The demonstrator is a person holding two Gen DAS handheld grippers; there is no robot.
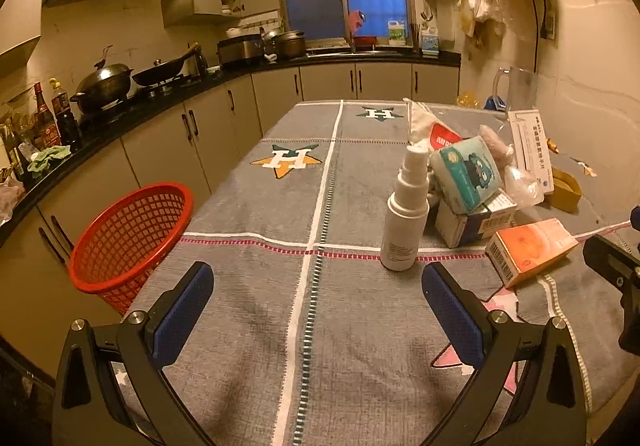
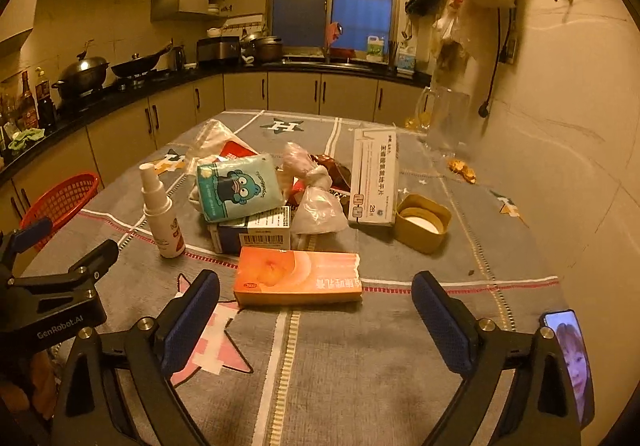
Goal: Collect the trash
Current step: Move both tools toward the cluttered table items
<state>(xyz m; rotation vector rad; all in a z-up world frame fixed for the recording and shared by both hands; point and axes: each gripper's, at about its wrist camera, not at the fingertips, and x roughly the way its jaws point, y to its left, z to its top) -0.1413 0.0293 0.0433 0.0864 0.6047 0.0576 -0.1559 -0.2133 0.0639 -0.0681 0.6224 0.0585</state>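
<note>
Left gripper [image 1: 318, 310]: fingers spread wide, nothing between them, low over the bare near part of the tabletop [image 1: 248, 346].
Right gripper [image 2: 316, 320]: fingers spread wide and empty, aimed at the orange box [image 2: 298, 282] lying flat just ahead.
Nearest trash: a white bottle [image 1: 404, 218] stands upright just ahead and right of the left gripper, apart from its fingers.
Pile: behind the orange box sit a barcoded box [image 2: 254, 232], a tissue pack [image 2: 238, 186] tilted on top of it, a knotted bag [image 2: 316, 202], a long white box [image 2: 374, 178] and a brown lid [image 2: 422, 222], toward the tabletop's right edge.
Basket [image 1: 130, 242]: red, at the left edge, tilted; it looks empty as far as its inside shows.
Progress: judged at the very start; nothing is collected and every item is left to move.
Phone [image 2: 570, 362]: near right corner, screen lit, likely not trash.
</note>
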